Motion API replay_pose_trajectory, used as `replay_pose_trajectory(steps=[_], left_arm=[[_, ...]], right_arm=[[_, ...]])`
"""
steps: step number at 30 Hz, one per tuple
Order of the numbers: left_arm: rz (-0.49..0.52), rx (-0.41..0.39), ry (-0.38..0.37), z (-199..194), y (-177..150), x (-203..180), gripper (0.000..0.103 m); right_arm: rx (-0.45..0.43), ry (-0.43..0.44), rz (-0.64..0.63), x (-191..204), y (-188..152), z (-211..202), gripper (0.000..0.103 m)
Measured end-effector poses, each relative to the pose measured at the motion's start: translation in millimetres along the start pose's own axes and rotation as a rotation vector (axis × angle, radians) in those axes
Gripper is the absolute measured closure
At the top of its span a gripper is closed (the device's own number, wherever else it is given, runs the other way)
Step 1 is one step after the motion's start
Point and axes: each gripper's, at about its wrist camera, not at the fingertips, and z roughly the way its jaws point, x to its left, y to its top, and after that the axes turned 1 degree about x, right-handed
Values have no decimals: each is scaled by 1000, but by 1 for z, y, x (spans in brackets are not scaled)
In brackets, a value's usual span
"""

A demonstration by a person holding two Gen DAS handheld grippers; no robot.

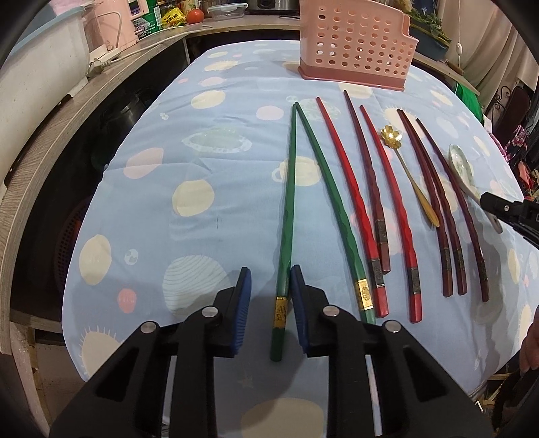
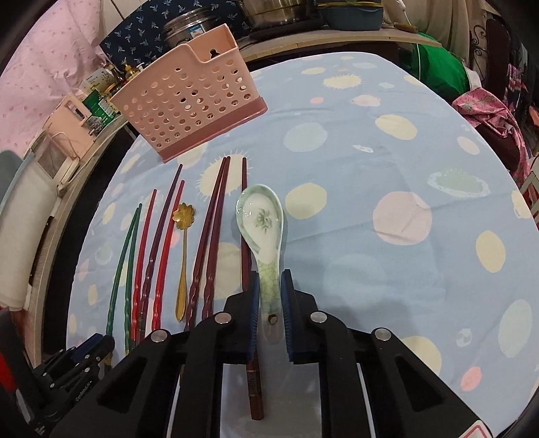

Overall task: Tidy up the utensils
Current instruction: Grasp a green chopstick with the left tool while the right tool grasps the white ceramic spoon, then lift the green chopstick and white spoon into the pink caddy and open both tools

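My left gripper [image 1: 271,296] hangs low over the near end of a green chopstick [image 1: 286,209]. The stick lies between the blue pads: the right pad is against it and the left pad stands apart, so the jaws are open. My right gripper [image 2: 270,303] is shut on the handle of the white ceramic spoon [image 2: 261,215], which rests on the cloth. A second green chopstick [image 1: 331,209], red chopsticks [image 1: 347,195], several dark brown ones [image 1: 434,188] and a gold flower spoon [image 1: 409,171] lie in a row. The pink perforated holder [image 1: 357,43] stands at the far end.
A blue spotted cloth [image 2: 404,168] covers the table. One brown chopstick [image 2: 254,387] runs under my right gripper. A wooden counter [image 1: 50,141] with boxes curves along the left. Metal pots [image 2: 269,13] and clothes [image 2: 485,111] crowd the far and right sides.
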Motion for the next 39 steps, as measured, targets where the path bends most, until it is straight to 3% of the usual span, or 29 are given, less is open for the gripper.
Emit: replay_pose_trajectory(steps=[12, 14, 15, 18, 30, 39], left_arm=[[8, -22, 2, -1, -2, 0, 80], [4, -21, -13, -2, -2, 1, 86], [0, -19, -23, -3, -2, 2, 94], [-29, -13, -58, -7, -2, 8, 96], [-76, -132, -89, -63, 14, 26, 96], [-110, -283, -92, -112, 58, 42, 96]], right_arm=[[-11, 13, 0, -8, -12, 7, 96], [-16, 9, 2, -9, -13, 3, 96], [-22, 7, 5, -9, -14, 0, 96], [-49, -8, 7, -12, -14, -13, 96], [-184, -70, -5, -18, -3, -77, 96], [-273, -73, -28, -11, 16, -107, 96]])
